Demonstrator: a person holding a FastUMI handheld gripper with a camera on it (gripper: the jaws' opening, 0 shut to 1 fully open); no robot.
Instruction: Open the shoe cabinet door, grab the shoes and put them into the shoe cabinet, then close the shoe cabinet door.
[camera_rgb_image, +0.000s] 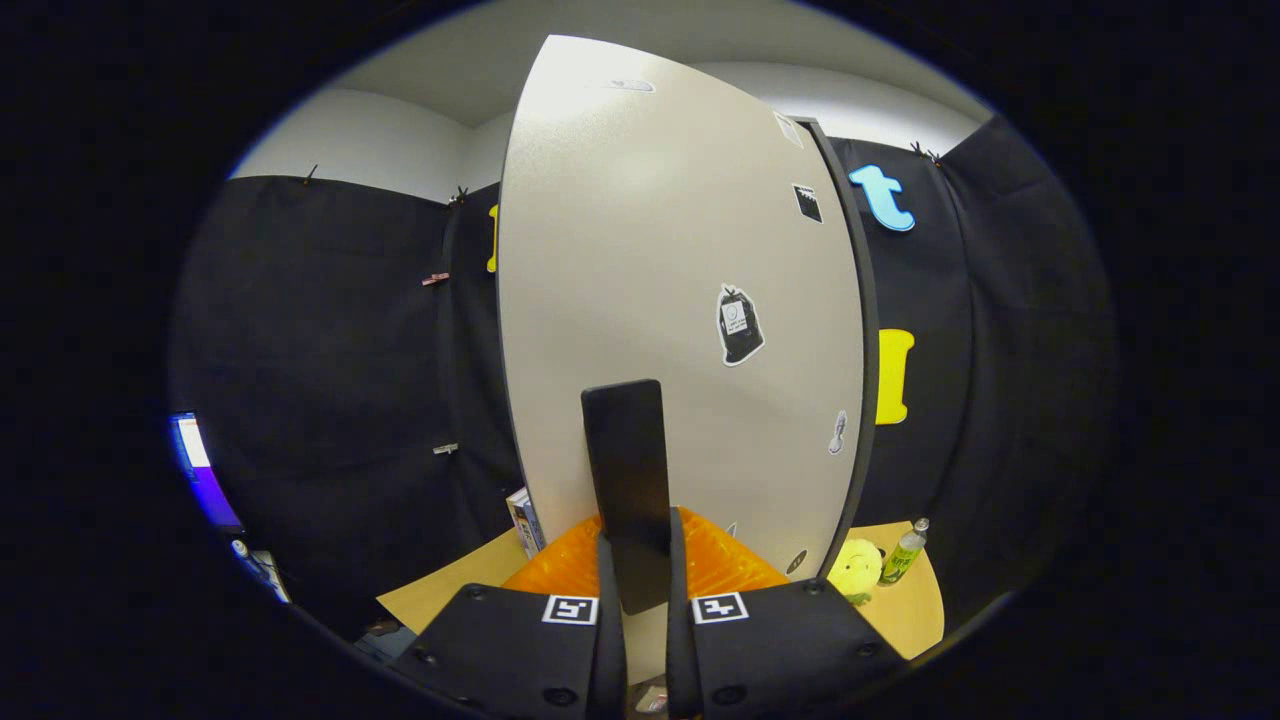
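The shoe cabinet door (660, 260) is a tall pale panel with a few stickers, standing very close in front of me. A black vertical handle (625, 450) is fixed to its lower part. My gripper (640, 535) is shut on the lower end of this handle, one finger pressing on each side. The door's dark right edge (862, 330) shows, seen at an angle. The door hides the inside of the cabinet.
To the right of the door a light wooden tabletop (905, 615) carries a yellow plush toy (855, 568) and a green bottle (906, 552). A small box (525, 520) leans by the door's lower left. A lit screen (195, 465) stands far left.
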